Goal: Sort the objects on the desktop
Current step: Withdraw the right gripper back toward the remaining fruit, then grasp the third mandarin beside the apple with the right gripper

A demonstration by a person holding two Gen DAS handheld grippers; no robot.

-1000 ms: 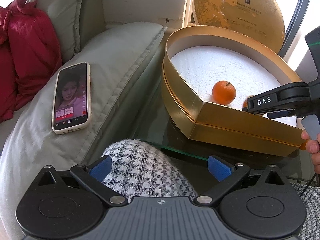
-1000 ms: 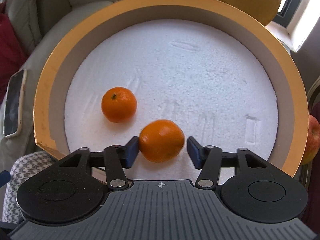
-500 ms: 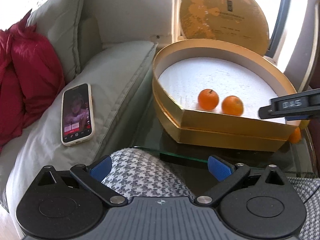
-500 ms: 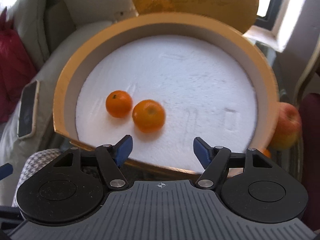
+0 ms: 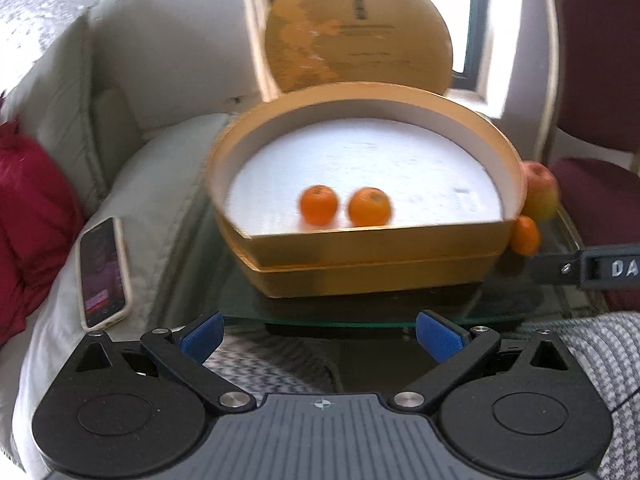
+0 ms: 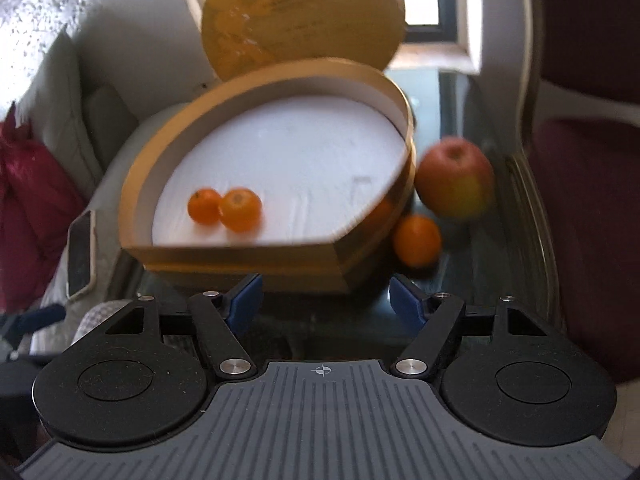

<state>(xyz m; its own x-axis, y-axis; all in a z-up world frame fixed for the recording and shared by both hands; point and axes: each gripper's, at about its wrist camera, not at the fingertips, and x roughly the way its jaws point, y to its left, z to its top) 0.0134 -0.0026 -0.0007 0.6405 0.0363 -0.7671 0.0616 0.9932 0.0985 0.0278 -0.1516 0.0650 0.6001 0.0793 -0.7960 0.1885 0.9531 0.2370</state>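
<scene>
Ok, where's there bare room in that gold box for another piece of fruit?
The white liner is bare across its middle, back and right, up to the gold box wall. Crowded spots: front left, where two tangerines sit together, and outside the box's right corner, by the loose tangerine and apple.

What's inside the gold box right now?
Two oranges lie side by side on the white foam liner of the gold box. Nothing else shows inside. Whatever lies under the foam is covered.
</scene>
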